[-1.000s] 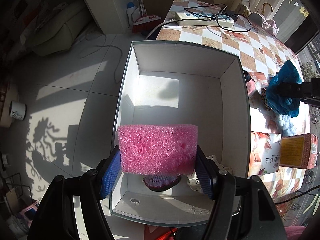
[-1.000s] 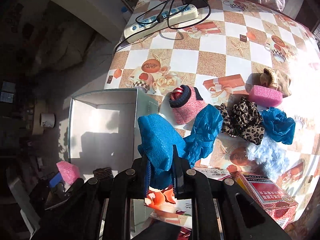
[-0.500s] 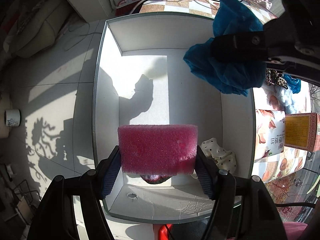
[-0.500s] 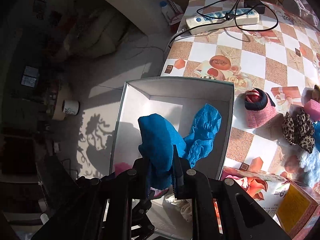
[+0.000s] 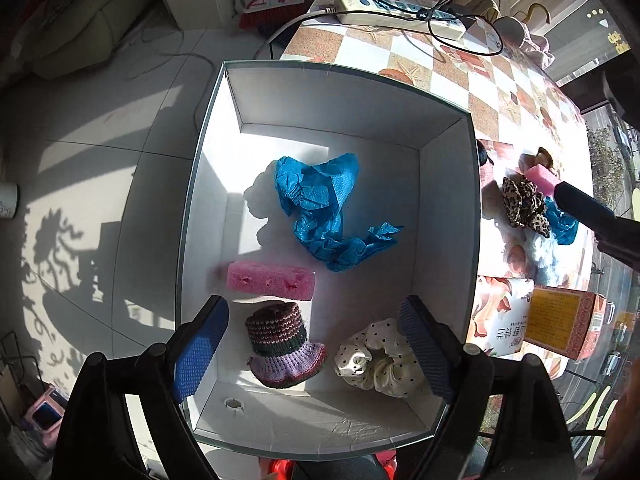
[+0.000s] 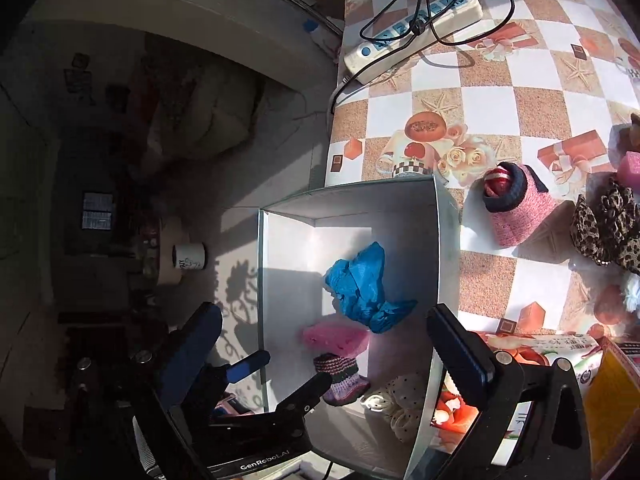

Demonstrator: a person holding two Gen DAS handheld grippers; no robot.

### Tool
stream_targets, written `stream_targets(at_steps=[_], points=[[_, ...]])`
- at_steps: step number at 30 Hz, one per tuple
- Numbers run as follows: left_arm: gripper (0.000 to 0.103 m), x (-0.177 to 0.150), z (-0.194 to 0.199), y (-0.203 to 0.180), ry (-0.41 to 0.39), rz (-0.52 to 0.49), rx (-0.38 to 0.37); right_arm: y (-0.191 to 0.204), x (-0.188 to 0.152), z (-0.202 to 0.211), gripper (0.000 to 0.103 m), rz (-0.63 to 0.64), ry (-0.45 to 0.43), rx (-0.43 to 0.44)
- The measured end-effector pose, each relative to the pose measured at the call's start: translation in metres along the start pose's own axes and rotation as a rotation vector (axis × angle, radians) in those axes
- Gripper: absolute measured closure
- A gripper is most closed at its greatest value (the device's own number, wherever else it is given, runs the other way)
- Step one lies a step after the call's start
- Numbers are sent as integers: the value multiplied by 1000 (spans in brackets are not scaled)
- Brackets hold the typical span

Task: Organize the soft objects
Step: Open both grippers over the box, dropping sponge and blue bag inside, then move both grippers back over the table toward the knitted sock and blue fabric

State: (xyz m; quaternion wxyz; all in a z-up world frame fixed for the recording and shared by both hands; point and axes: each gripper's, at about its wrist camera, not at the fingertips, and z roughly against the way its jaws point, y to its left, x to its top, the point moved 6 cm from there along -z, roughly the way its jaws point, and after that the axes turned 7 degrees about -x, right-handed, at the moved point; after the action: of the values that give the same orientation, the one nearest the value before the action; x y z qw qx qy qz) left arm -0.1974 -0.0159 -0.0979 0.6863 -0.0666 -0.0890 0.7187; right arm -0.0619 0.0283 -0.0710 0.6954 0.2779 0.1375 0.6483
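Observation:
An open white box (image 5: 448, 216) stands off the table's edge. In it lie a crumpled blue shoe cover (image 5: 324, 208), a pink sponge (image 5: 270, 280), a striped knitted hat (image 5: 280, 344) and a polka-dot scrunchie (image 5: 376, 360). My left gripper (image 5: 313, 308) points straight down over the box's near end; its jaws are opening and nothing is gripped between them. My right gripper (image 6: 324, 312) hangs above the box's near side, its jaws opening wide and holding nothing. The shoe cover (image 6: 364, 288) and sponge (image 6: 336, 338) lie loose below it.
On the checkered table (image 6: 488, 280) lie a pink knitted cap (image 6: 516, 208), a leopard scrunchie (image 5: 522, 206), a second pink sponge (image 5: 542, 178), another blue cover (image 5: 564, 228), a power strip (image 6: 412, 36) and an orange carton (image 5: 560, 320). A mug (image 6: 188, 256) stands on the floor.
Both grippers opened. The pink sponge fell from the left one and the blue shoe cover from the right one, both into the box. The right gripper drew back towards the table.

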Motion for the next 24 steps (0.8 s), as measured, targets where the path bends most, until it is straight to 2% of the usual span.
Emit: stream_targets(at_steps=[5, 8, 13, 20, 24], points=[[13, 21, 17, -35, -34, -47, -32, -31, 13, 58, 0, -117, -111, 65], [13, 29, 22, -61, -42, -62, -64, -58, 15, 84, 0, -190, -142, 80], [13, 40, 24, -106, -49, -139, -50, -113, 14, 129, 0, -302, -187, 72], [13, 48, 3, -165, -32, -278, 15, -220, 4, 175, 0, -470, -197, -80], [13, 58, -17, -198, -19, -356, 60, -271, 0, 169, 0, -504, -118, -215]])
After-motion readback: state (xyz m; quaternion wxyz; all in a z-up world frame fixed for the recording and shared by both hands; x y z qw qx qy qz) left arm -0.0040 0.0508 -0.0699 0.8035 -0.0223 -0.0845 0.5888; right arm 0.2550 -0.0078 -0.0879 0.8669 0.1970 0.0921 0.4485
